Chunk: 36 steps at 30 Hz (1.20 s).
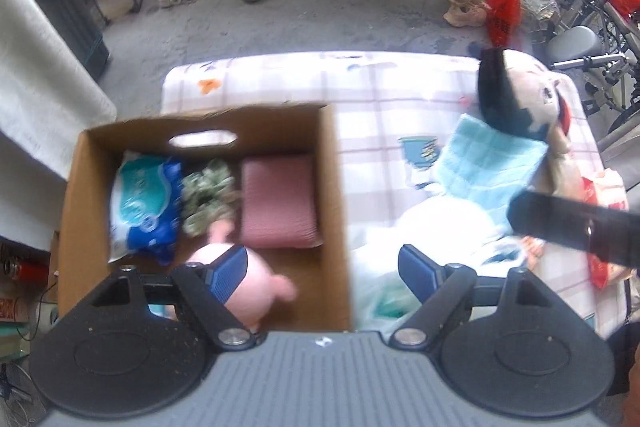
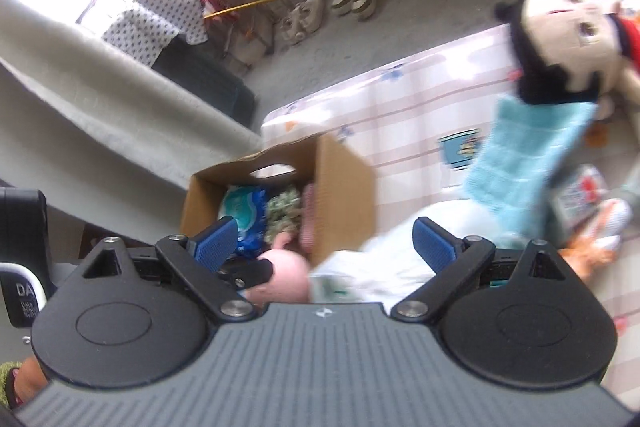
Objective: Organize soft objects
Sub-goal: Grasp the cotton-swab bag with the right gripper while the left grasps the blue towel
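Both tools, left tool (image 1: 322, 269) and right tool (image 2: 328, 241), are spread and empty above the cardboard box (image 1: 336, 187); the blue towel (image 1: 488, 163) lies right of the box, nearer the right hand.

My box (image 1: 336, 195) sits open on the checked tabletop (image 1: 380, 95), brown cardboard with a hand slot in its far wall. Inside, along the far side: a blue and white pack (image 1: 140, 203) on the left, a greenish crumpled cloth (image 1: 208, 195) in the middle, a pink pillow (image 1: 278, 201) flat on the right. A pink plush (image 1: 260, 291) lies at the near side of the box. Outside, to the right, a doll (image 1: 516, 95) with black hair lies on the tabletop, head over a light blue towel (image 1: 488, 167). Near that, a white soft thing (image 1: 436, 223) beside the box wall, too blurred to name.
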Each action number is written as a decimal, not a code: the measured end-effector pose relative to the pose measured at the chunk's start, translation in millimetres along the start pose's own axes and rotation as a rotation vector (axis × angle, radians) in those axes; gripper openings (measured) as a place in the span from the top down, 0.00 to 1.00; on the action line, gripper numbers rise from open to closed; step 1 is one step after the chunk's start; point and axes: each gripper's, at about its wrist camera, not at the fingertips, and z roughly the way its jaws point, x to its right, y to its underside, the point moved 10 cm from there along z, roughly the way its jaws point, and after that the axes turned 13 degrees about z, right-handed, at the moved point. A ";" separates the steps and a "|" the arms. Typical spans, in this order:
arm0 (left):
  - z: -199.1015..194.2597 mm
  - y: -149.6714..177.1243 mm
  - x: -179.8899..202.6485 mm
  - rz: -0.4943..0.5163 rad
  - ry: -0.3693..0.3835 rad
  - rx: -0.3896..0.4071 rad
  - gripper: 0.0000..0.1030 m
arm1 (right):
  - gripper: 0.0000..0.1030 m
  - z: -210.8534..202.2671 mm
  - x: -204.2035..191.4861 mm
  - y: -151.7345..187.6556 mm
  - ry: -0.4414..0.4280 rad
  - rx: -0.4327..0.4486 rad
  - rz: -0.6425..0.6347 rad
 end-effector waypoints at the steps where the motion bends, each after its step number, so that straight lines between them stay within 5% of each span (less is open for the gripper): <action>1: 1.0 -8.2 12.1 0.001 0.006 0.006 0.19 | 0.08 -9.9 17.2 -7.9 0.013 0.008 0.012; 9: 42.9 -75.1 120.5 0.068 0.083 -0.002 0.19 | 0.09 -59.7 151.5 -61.2 0.169 0.043 0.065; 17: 120.8 -106.2 193.4 0.166 0.024 -0.112 0.21 | 0.09 -72.1 241.4 -106.1 0.255 0.031 0.048; 24: 164.7 -108.2 203.5 0.183 -0.048 -0.195 0.44 | 0.09 -49.8 277.2 -131.9 0.291 -0.005 -0.007; 36: 186.8 -105.6 199.0 0.149 -0.057 -0.239 0.52 | 0.03 23.3 298.3 -162.4 0.380 -0.131 -0.177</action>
